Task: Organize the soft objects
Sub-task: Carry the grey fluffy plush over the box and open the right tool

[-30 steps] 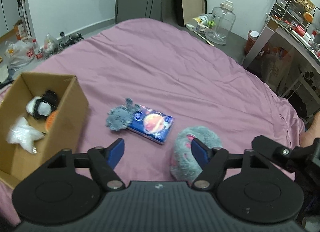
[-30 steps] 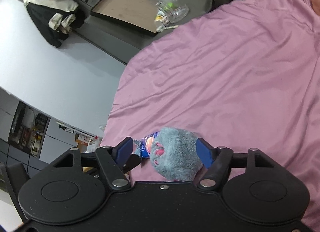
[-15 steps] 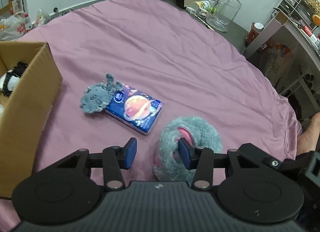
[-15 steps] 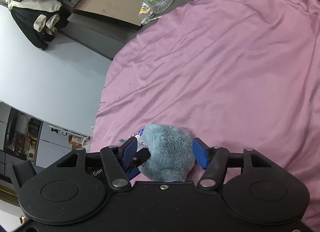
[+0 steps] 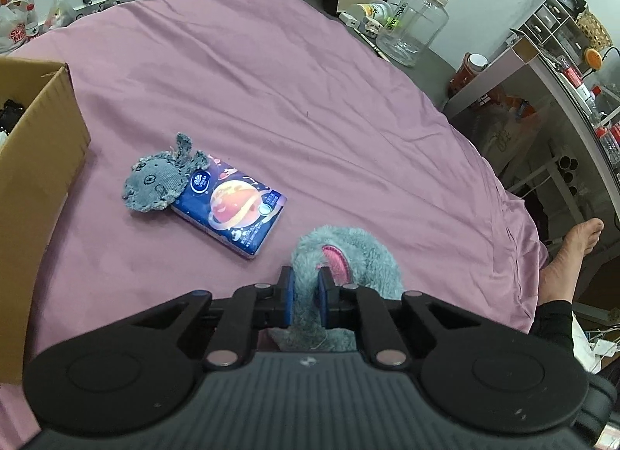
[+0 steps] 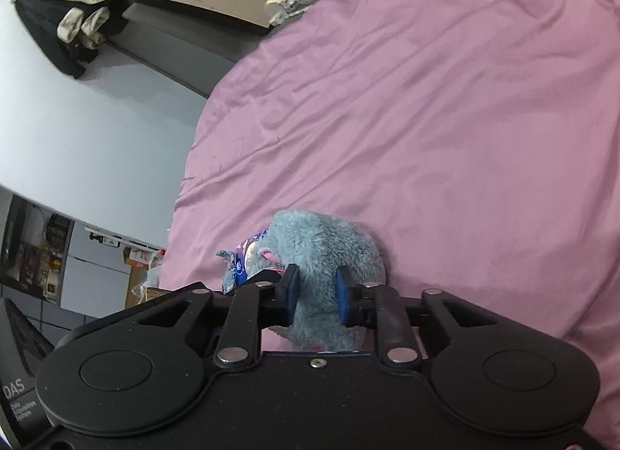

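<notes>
A grey fluffy plush toy with pink patches lies on the purple bed sheet. My left gripper is shut on its near left part. My right gripper is shut on the same plush toy from the other side. A small flat grey cloth animal lies further left, partly on a blue tissue pack. A cardboard box stands at the left edge; its inside is mostly out of view.
A desk with shelves and clutter stands right of the bed. A clear water jug sits beyond the bed's far edge. A bare foot shows at the right. The sheet stretches wide behind the toys.
Both grippers have closed from open onto the grey plush toy. The left gripper moved forward and right, so the box slid to the frame's left edge.
</notes>
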Demonstrator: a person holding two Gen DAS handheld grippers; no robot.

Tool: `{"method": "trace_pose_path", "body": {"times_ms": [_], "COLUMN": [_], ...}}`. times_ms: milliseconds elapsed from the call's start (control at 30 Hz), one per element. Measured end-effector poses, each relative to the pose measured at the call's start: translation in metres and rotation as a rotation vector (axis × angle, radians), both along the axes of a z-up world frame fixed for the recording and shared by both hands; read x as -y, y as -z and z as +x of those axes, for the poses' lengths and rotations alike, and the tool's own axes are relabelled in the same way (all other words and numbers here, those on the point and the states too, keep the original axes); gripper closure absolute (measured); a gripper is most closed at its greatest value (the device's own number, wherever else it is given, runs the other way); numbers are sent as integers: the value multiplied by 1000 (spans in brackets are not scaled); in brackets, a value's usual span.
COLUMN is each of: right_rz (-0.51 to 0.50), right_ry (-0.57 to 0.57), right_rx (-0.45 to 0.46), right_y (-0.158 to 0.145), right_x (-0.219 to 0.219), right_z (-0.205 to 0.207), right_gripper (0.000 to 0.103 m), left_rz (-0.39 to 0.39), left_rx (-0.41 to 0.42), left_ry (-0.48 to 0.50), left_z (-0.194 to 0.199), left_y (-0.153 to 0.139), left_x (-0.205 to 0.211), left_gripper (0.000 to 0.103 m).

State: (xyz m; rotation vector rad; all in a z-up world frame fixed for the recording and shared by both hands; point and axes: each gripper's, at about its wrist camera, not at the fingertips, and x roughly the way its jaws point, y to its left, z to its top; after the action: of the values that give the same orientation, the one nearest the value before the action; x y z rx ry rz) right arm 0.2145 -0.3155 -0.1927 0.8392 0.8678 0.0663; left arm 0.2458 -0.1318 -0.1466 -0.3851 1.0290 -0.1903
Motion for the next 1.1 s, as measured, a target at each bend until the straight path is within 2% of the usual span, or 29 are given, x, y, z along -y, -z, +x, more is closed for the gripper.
{"method": "trace_pose_path", "body": {"times_ms": [1100], "right_rz": [-175], "right_ry": [-90], "right_rx": [225], "right_y": [-88], "right_x": [-48], "right_z": [-37], "right_gripper": [89], "left_rz": [-18], "left_rx": [148], "left_ry": [33], "left_z": [-46], "left_y": [-77], "left_x": [-38], "left_gripper": [92]}}
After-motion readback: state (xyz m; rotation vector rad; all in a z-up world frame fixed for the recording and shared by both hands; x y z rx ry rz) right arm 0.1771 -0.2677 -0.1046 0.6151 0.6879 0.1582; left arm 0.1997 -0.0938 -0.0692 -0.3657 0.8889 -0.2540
